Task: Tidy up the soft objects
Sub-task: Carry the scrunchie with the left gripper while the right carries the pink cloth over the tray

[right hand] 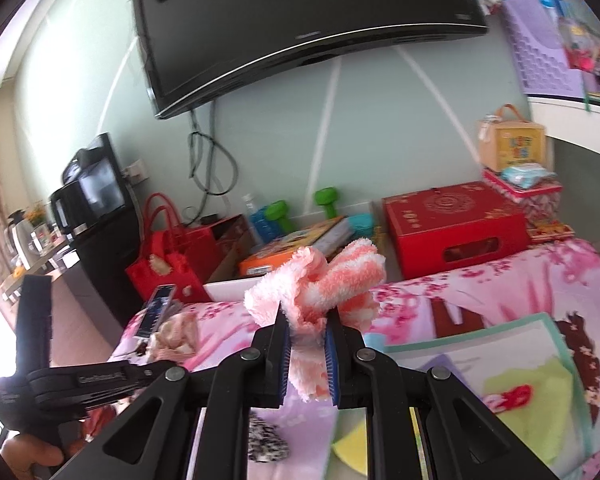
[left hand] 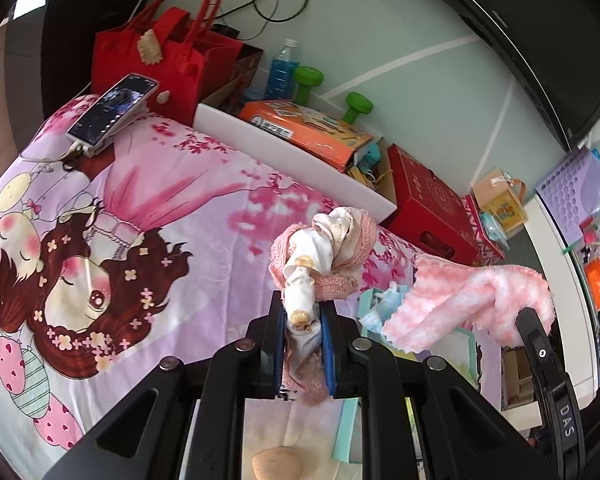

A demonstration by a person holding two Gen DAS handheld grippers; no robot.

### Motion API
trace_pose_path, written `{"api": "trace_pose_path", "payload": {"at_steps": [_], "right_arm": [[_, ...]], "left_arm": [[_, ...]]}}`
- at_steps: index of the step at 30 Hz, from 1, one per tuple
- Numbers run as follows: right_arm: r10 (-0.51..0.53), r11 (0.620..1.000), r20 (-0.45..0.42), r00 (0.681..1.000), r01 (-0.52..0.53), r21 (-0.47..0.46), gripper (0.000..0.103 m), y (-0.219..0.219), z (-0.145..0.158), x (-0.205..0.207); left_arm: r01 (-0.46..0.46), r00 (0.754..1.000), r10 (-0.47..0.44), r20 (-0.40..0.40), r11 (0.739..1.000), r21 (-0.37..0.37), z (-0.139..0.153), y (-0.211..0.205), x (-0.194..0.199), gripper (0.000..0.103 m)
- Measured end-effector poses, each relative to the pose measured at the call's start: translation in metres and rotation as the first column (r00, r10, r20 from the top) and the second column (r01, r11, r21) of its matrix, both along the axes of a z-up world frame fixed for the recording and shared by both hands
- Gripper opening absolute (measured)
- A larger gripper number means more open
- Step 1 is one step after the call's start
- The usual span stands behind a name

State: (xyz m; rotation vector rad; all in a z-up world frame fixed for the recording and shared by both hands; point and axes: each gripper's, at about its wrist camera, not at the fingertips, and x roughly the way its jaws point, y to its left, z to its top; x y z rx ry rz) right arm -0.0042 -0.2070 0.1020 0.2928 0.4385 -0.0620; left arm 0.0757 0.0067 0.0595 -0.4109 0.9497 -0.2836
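Observation:
My left gripper (left hand: 303,312) is shut on a bunched pink and white cloth (left hand: 324,248) and holds it above the pink cartoon bedspread (left hand: 140,220). My right gripper (right hand: 306,322) is shut on a fluffy pink and white towel (right hand: 324,280), also lifted above the bed. That towel shows in the left wrist view (left hand: 460,300) at the right, hanging from the right gripper. The left gripper's cloth shows in the right wrist view (right hand: 176,338) at the left. A speckled soft item (right hand: 266,444) lies on the bed below the right gripper.
A phone (left hand: 112,108) lies at the bed's far corner. Beyond the bed stand a red felt bag (left hand: 152,56), a white board (left hand: 292,156), an orange box (left hand: 308,128), a red box (right hand: 452,224) and green dumbbells (left hand: 332,92). A teal-edged tray (right hand: 500,360) lies on the bed. A TV (right hand: 300,20) hangs on the wall.

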Motion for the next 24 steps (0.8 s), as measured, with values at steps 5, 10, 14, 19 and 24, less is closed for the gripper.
{"api": "trace_pose_path", "payload": {"at_steps": [5,10,14,19,24], "right_arm": [[-0.105,0.994,0.001,0.994,0.105,0.005,0.016,-0.031,0.002,-0.019],[-0.238,0.971,0.003,0.971,0.238,-0.002,0.016,-0.063,0.007,-0.041],[-0.315,0.949,-0.007,0.949,0.315,0.013,0.016,-0.087,0.005,-0.052],[-0.39,0.921,-0.037,0.92,0.39,0.006,0.016,-0.111,0.0,-0.063],[-0.432,0.901,-0.093,0.897,0.434,-0.006,0.016,-0.127,-0.011,-0.068]], "left_arm": [[0.06,0.998,-0.06,0.021,0.998,0.018,0.006,-0.025,-0.004,0.016],[0.146,0.988,-0.147,0.045,0.989,0.024,0.01,-0.06,-0.011,0.016],[0.209,0.976,-0.211,0.06,0.977,0.042,0.011,-0.089,-0.016,0.016],[0.286,0.954,-0.291,0.067,0.955,0.073,0.006,-0.123,-0.023,0.016],[0.341,0.935,-0.348,0.066,0.935,0.098,-0.001,-0.149,-0.028,0.016]]}}
